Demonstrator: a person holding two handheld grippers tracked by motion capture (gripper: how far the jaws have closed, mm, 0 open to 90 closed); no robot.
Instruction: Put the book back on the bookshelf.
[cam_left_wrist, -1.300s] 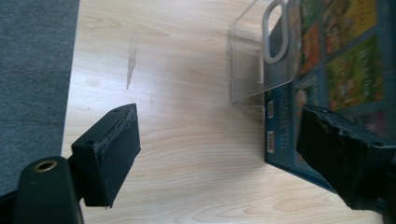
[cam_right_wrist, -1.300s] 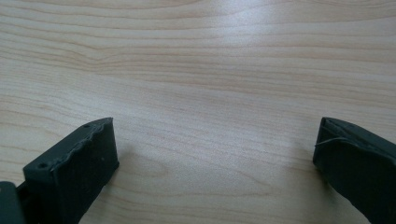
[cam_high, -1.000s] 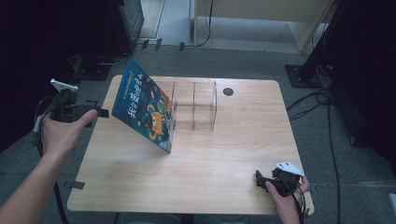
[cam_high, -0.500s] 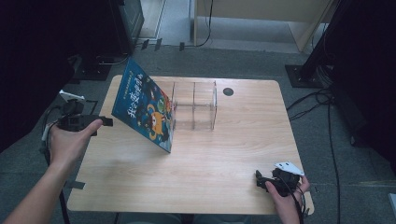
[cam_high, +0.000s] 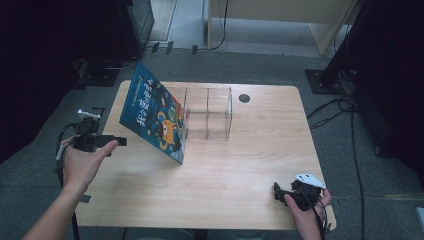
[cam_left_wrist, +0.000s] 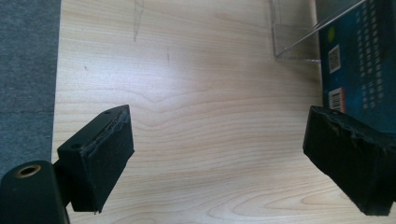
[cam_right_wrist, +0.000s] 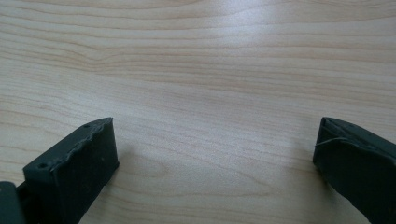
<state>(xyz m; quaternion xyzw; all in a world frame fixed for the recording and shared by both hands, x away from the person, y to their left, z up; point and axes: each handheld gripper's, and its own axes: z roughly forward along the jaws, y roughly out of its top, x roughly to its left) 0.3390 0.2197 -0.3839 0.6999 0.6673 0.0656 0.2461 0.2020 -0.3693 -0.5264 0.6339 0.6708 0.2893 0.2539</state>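
A blue picture book (cam_high: 156, 119) stands tilted on the wooden table (cam_high: 240, 170), its top edge leaning away to the left and its lower edge on the tabletop just beside the clear acrylic organiser (cam_high: 209, 113). The organiser sits at the far middle of the table, its compartments looking empty. The left gripper (cam_high: 116, 142) hovers at the table's left edge, near the book but not touching it; in the left gripper view its jaws are spread wide over bare wood, with the book's back cover (cam_left_wrist: 359, 70) and barcodes rising at the right. The right gripper (cam_high: 278, 193) rests low at the near right corner, well apart from everything, jaws likewise spread over plain tabletop.

The step in hand looks like the approach to the book, nothing gripped yet. The next move probably calls for bringing the left jaws around the book's free edge and closing firmly enough that the leaning cover does not slide or topple, perhaps toward a slot in the organiser
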